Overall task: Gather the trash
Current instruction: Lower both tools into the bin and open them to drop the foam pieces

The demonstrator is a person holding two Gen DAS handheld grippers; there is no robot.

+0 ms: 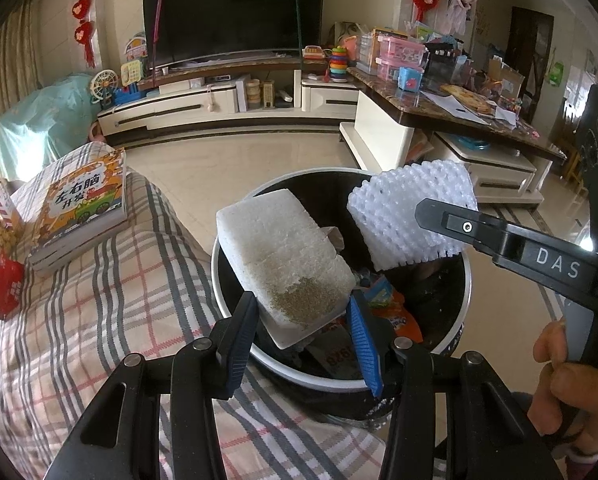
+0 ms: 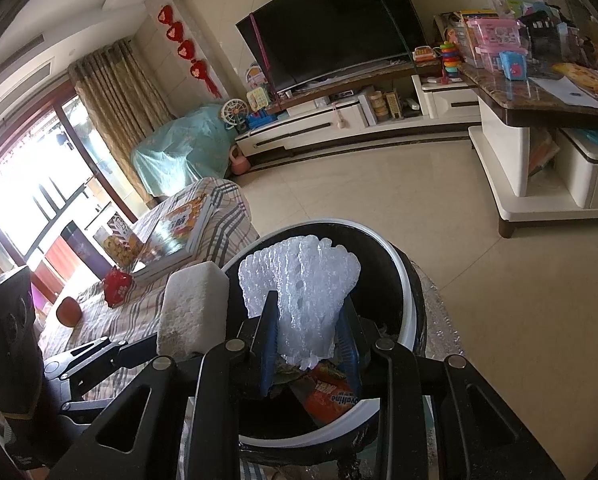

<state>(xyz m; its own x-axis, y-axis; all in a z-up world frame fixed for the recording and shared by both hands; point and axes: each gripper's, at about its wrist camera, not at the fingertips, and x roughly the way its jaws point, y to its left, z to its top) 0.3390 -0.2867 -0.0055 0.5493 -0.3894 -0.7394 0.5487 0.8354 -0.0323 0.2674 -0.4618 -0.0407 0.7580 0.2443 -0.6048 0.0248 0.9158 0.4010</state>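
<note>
1. Above the round trash bin (image 1: 235, 308), which stands against the plaid-covered sofa (image 1: 111, 312), both grippers hang with their loads over its open mouth, probably so that whatever is let go falls inside.
2. The left gripper (image 1: 303, 320) is clenched on a white styrofoam block (image 1: 279, 256), its blue pads pressing the block's near, soiled end; the far end tilts up and away over the bin's rim.
3. The right gripper (image 2: 309, 344) is clamped on a white foam fruit net (image 2: 299, 280), pinched at its lower edge so the net fans upward between the fingers.
4. In the bin already lie crumpled wrappers, among them an orange snack packet (image 2: 331, 396), so the collecting looks well advanced.
5. The next step, as I judge it, is to release both pieces; the light net may drift or catch on a pad.
6. On the sofa a children's book (image 1: 83, 208) and a red packet (image 1: 5, 284) lie apart from the bin; the red packet may be further trash.
</note>
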